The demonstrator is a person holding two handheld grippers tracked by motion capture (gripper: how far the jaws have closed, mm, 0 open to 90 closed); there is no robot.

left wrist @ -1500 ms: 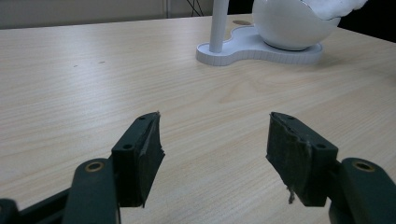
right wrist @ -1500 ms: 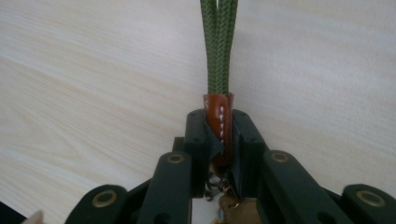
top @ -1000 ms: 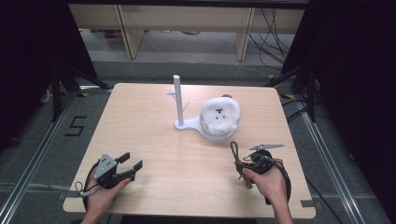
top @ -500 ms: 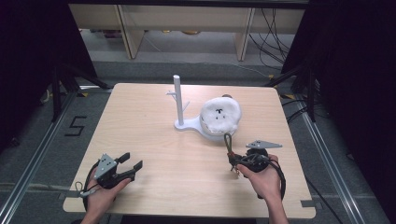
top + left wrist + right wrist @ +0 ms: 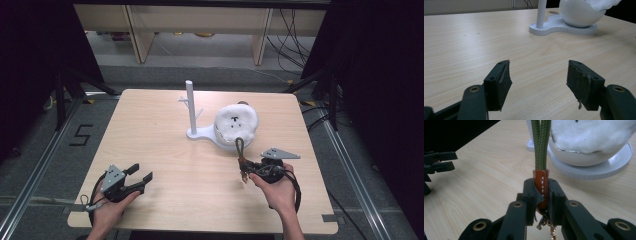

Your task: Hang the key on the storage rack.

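Since a moment ago, the right hand-held gripper [image 5: 243,166] has moved up the bench [image 5: 150,130] toward the white bowl [image 5: 235,131]. Its jaws are squeezed tight on the orange tab [image 5: 542,185] of a key strap [image 5: 240,148]. The green cord [image 5: 540,145] sticks up from the tab, just beside the bowl. Small metal keys [image 5: 545,225] hang under the jaws. The left hand-held gripper [image 5: 141,174] rests near the bench's front edge, its jaws wide apart with nothing between them. A white stand [image 5: 191,107] holds the bowl.
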